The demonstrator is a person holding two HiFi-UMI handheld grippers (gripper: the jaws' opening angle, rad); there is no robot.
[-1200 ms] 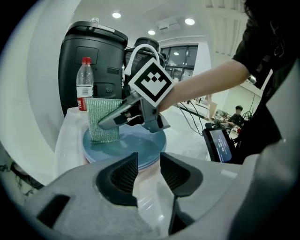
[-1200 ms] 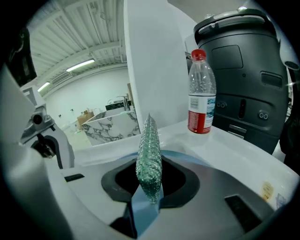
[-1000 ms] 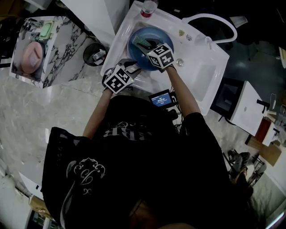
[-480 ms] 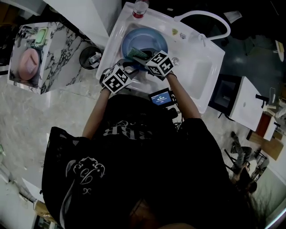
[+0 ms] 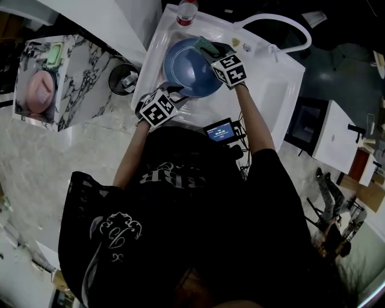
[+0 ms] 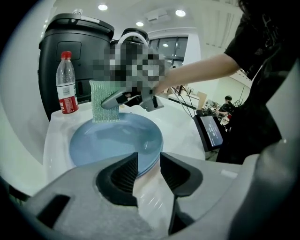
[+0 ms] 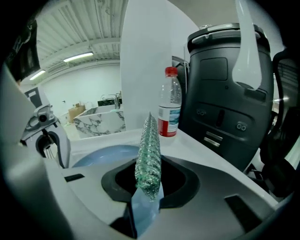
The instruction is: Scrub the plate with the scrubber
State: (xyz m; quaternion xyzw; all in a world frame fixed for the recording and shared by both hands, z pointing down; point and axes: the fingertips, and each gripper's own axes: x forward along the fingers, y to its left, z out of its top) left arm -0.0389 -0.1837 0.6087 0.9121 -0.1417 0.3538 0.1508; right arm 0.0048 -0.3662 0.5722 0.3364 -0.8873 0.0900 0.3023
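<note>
Clamping the green scrubber (image 7: 149, 150) edge-on, the right hand-held gripper (image 7: 149, 185) is holding it at the far rim of the blue plate (image 5: 187, 63). The plate is lying in the white sink (image 5: 264, 90), toward the person, and the left hand-held gripper (image 6: 147, 169) is pinching its near rim.

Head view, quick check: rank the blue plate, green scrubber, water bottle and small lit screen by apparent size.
1. blue plate, by far the largest.
2. small lit screen.
3. water bottle and green scrubber look about alike. The frame edge cuts the bottle and the gripper partly hides the scrubber, so I won't rank them.
</note>
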